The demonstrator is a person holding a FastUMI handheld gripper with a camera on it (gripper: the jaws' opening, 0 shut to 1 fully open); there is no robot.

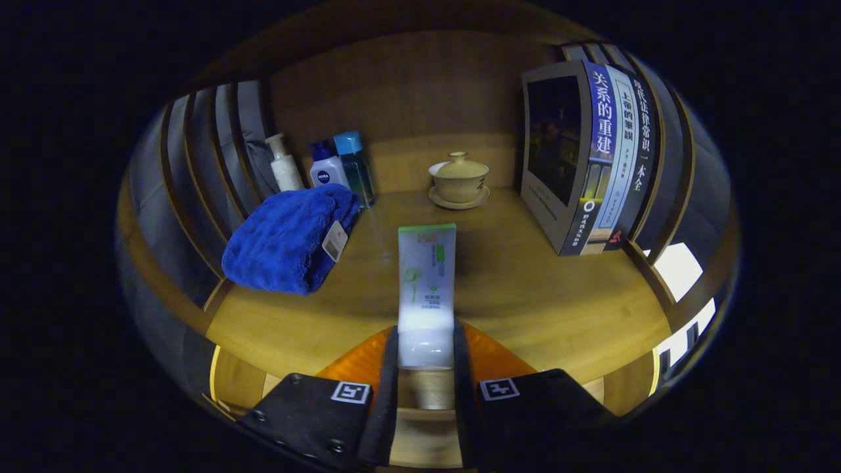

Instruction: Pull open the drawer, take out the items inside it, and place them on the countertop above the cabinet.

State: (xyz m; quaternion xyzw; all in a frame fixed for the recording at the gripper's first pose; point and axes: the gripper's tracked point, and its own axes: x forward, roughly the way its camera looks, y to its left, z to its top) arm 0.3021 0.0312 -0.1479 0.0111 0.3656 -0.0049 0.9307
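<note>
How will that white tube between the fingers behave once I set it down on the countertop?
The white tube is clamped at one end by the gripper; it looks like soft plastic, so it may flex. Its flat shape probably won't roll. Stood on end it would likely tip, so lay it flat on the countertop.

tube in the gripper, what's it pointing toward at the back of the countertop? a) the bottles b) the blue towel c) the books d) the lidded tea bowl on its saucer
d: the tube, clamped between the gripper fingers, runs straight ahead toward the lidded tea bowl; the blue towel and bottles lie off to the left, the books to the right.
</note>
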